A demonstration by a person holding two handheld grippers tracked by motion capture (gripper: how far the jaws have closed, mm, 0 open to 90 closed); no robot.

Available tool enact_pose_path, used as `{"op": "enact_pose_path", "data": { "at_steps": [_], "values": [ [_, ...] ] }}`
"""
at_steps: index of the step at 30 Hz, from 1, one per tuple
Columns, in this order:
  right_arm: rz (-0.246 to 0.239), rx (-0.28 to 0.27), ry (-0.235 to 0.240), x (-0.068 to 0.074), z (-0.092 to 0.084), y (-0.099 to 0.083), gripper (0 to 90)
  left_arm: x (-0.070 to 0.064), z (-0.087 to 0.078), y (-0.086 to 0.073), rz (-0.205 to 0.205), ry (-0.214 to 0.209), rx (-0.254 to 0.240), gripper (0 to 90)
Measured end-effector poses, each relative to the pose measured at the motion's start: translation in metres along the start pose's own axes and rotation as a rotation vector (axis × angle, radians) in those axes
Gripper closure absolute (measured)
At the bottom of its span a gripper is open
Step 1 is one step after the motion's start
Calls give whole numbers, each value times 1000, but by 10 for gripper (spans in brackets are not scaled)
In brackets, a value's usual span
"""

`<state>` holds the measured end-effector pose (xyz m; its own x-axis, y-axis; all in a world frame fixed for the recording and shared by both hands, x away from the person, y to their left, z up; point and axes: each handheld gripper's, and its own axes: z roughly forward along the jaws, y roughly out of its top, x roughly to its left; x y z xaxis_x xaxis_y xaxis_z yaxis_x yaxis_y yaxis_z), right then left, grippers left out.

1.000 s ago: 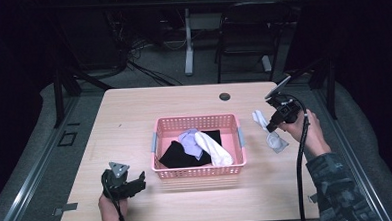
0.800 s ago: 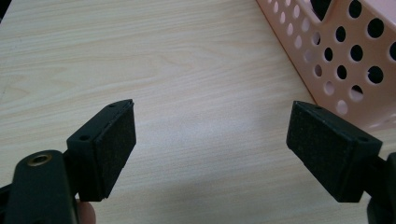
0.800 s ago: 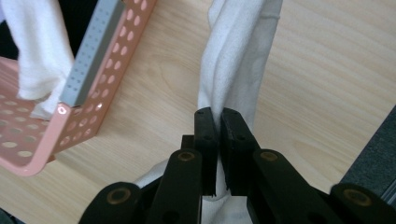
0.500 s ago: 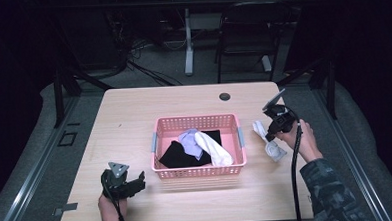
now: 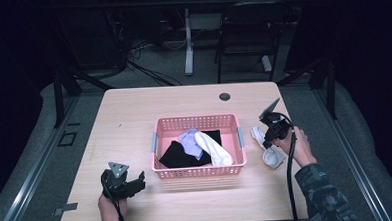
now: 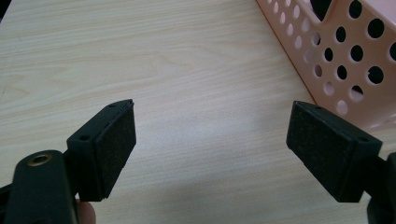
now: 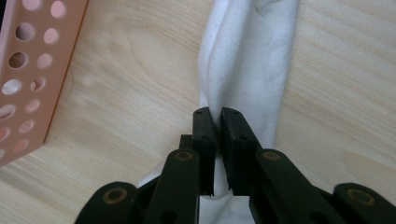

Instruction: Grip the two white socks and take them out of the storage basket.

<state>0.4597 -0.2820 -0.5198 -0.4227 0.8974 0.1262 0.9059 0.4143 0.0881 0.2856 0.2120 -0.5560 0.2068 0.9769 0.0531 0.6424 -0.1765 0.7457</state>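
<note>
White sock lowered onto the worktop

The right tongs (image 7: 217, 122), clamped on the white sock (image 7: 252, 60), had carried it down from mid-air to the worktop (image 5: 134, 113) just right of the pink basket (image 5: 197, 121), probably for release; the left tongs (image 6: 212, 140) rested released.

A white sock (image 5: 271, 148) lies by the right edge of the pale wood-grain table (image 5: 134, 118), beside a pink perforated basket (image 5: 198, 122) holding black, lavender and white cloth.

Pink basket (image 5: 197, 123) of black, lilac and white cloths, mid-table (image 5: 134, 113).
</note>
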Motion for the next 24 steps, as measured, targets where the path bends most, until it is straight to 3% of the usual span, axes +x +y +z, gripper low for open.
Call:
{"op": "enact_pose_path", "data": {
  "at_steps": [2, 3, 9, 12, 18, 21, 24],
  "values": [
    [21, -24, 0, 2, 1, -1, 806, 0, 0, 0, -1, -1, 0, 159],
    [19, -22, -2, 2, -2, -1, 735, 0, 0, 0, 0, -1, 0, 159],
    [5, -32, 2, 4, -13, -2, 586, 0, 0, 0, -2, -3, -2, 159],
    [-9, -62, 17, 7, -30, -2, 447, 0, 0, 0, 1, -4, 0, 159],
    [-34, -94, 12, 15, -53, -2, 311, 0, 0, 0, 0, -5, -5, 159],
    [-77, -102, 12, 23, -67, -1, 191, 0, 0, 0, 0, -5, -2, 159],
    [-92, -114, 20, 29, -75, 1, 158, 0, 0, 0, 0, -5, -1, 159]
  ]
}}
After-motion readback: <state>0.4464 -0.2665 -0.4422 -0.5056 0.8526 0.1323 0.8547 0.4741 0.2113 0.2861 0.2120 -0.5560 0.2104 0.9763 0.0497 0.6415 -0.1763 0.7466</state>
